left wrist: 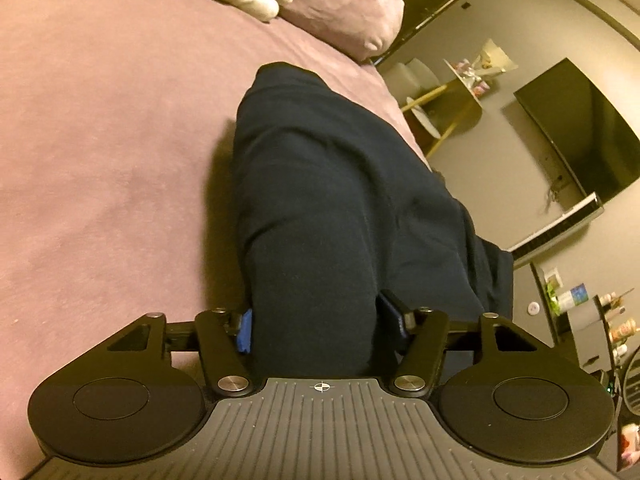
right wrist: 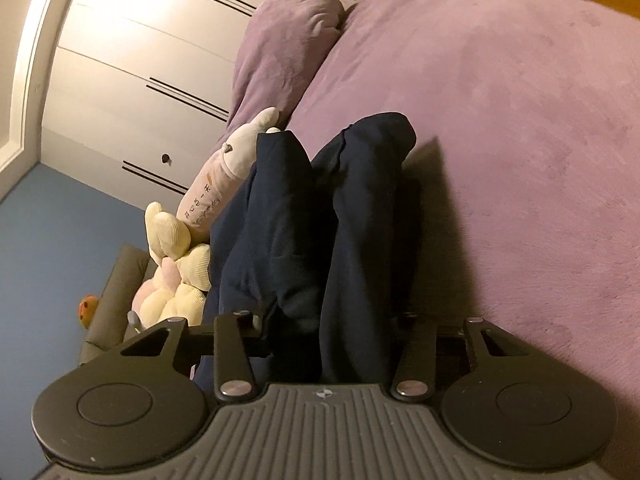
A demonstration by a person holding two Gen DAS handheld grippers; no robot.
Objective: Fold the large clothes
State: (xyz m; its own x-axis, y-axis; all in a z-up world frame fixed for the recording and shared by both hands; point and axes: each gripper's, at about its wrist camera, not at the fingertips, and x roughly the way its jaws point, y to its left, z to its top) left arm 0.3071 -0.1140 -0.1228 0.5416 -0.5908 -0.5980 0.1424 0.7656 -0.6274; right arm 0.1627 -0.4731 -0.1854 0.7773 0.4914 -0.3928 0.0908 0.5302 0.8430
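Your left gripper (left wrist: 316, 328) and right gripper (right wrist: 328, 332) both pinch the dark navy fabric garment (left wrist: 340, 200). Its long axis runs away from your fingers across the purple plush bedspread (left wrist: 100, 160).

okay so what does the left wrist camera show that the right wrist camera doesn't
Only the left wrist view shows the wall-mounted TV and a small side table.

Only the right wrist view shows the white wardrobe, the blue floor and a cream corduroy plush.

Both show the dark navy garment bunched between each claw's fingers, left claw and right claw, over the purple bedspread, plus a purple pillow.
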